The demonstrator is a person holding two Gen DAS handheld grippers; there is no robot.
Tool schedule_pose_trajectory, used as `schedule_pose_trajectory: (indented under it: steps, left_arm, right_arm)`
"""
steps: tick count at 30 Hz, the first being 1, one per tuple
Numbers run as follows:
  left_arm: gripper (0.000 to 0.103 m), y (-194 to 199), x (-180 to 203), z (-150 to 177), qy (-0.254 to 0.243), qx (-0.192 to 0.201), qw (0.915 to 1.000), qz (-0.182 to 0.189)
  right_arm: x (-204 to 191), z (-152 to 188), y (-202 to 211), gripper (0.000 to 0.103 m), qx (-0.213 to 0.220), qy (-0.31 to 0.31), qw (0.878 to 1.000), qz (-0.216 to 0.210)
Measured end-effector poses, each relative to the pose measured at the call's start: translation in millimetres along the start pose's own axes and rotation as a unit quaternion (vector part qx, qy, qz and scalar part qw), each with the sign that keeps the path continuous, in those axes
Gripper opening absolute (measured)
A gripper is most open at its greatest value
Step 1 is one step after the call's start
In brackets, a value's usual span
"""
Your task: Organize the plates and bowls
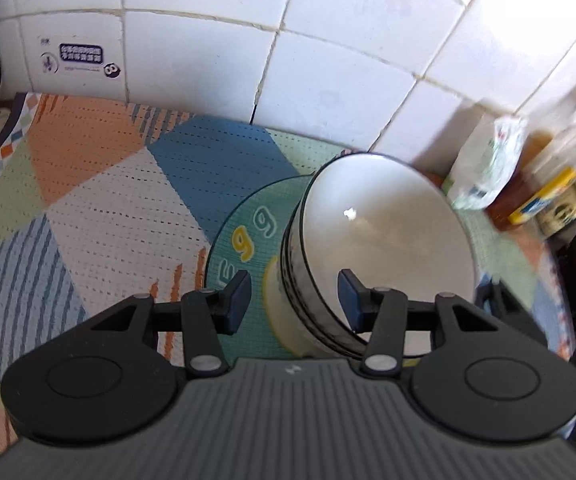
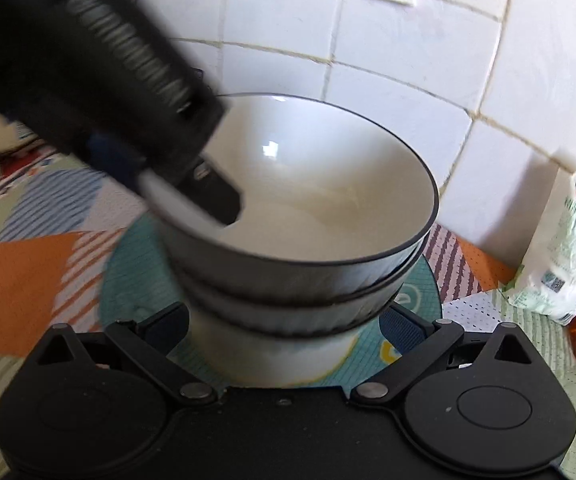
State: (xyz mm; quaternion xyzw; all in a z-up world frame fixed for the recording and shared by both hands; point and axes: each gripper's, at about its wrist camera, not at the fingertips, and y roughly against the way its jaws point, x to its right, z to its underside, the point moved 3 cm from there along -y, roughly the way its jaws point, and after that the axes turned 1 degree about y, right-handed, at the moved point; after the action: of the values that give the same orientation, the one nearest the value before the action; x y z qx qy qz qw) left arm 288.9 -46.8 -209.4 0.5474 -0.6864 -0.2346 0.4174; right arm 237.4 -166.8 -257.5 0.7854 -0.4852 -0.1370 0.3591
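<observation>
Tiled counter | left gripper (image 1: 294,300) jaws astride top bowl (image 2: 300,184) rim

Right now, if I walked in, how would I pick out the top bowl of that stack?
Find the white tiled wall, then the round teal mat on the patterned cloth below it. A stack of bowls stands on that mat. The top bowl is the uppermost, white inside with a thin dark rim, and the left claw straddles its edge, one finger inside.
</observation>
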Motion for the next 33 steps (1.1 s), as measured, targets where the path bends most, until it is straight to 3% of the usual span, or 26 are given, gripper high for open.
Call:
schedule_pose_trajectory:
  steps: [4, 7, 10, 13, 21, 23, 26, 33]
  left_arm:
    - [0.047, 28, 3, -2, 0.000, 0.025, 0.9994, -0.022]
    - [0.047, 57, 15, -2, -0.042, 0.049, 0.9967, -0.049]
    - [0.047, 85, 18, 2, -0.058, 0.048, 0.9964, -0.038]
    - [0.047, 108, 18, 12, -0.074, 0.049, 0.9951, -0.044]
    - [0.049, 158, 11, 44, -0.085, 0.044, 0.9939, -0.055]
    - [0.051, 171, 10, 53, -0.092, 0.041, 0.9934, -0.054]
    - [0.062, 190, 12, 69, -0.110, 0.050, 0.9922, -0.030]
    - [0.066, 220, 9, 110, -0.127, 0.035, 0.9906, -0.039]
  right_arm:
    - [-3, 3, 27, 0.102, 0.004, -0.038, 0.999, -0.005]
    - [1, 4, 48, 0.102, 0.005, -0.092, 0.995, -0.025]
    - [-5, 14, 62, 0.101, -0.014, -0.079, 0.996, -0.032]
    - [-11, 22, 78, 0.101, -0.022, -0.062, 0.998, -0.009]
    - [-6, 37, 125, 0.101, -0.029, -0.145, 0.989, 0.022]
    - [-7, 37, 137, 0.101, -0.034, -0.158, 0.986, 0.039]
    - [-8, 39, 152, 0.101, -0.043, -0.182, 0.981, 0.058]
    - [-30, 47, 190, 0.101, -0.043, -0.164, 0.978, 0.119]
